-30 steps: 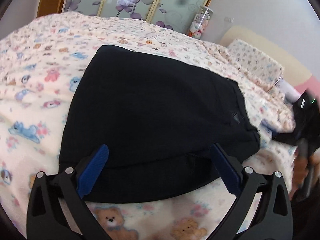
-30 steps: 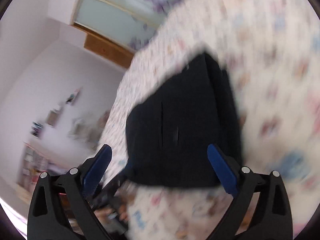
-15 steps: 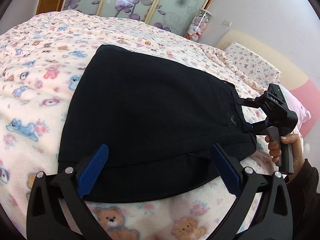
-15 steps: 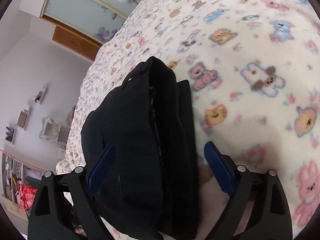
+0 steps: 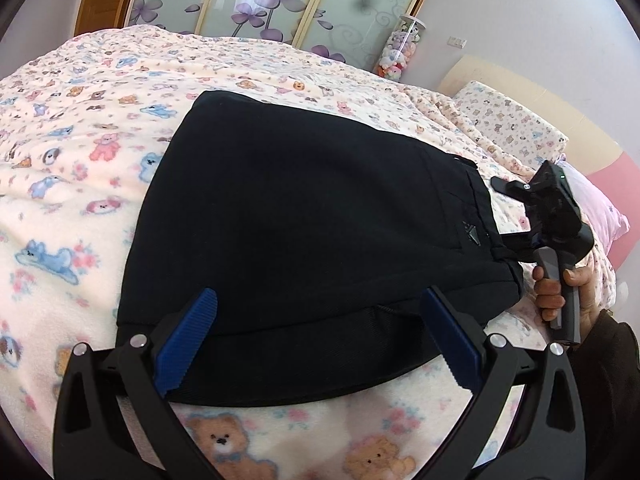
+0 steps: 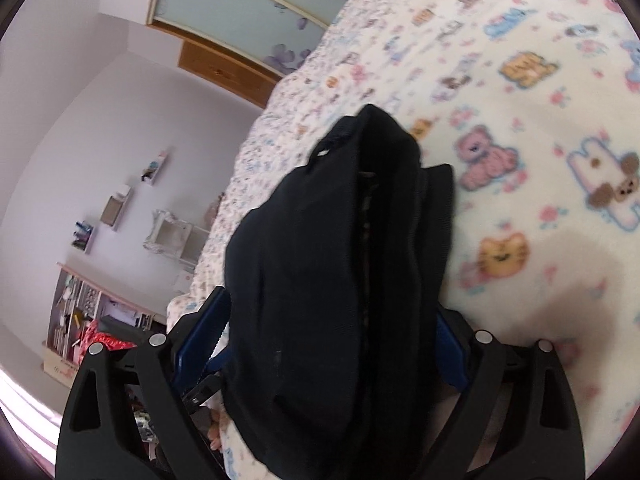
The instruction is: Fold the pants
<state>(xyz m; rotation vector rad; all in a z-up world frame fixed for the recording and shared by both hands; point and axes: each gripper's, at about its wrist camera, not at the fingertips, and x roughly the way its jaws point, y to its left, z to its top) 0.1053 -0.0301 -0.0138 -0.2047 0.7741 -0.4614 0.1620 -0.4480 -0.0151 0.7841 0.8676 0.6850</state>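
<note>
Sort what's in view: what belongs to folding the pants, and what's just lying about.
Part of the job:
black pants
left gripper
right gripper, fingers either side of the pants
bed blanket they lie on

Just lying about:
pillow
jar of plush toys
wall shelves

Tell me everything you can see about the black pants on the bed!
The pants are black and look like thick woven cloth. They are already folded into a flat stack of layers on the teddy-bear blanket. A back pocket and a small logo show near the waistband end. That end sits between the wide-open right tongs, whose blue pads flank the bundle; whether they touch it is unclear. The left tongs are open over the near edge, not gripping.
</note>
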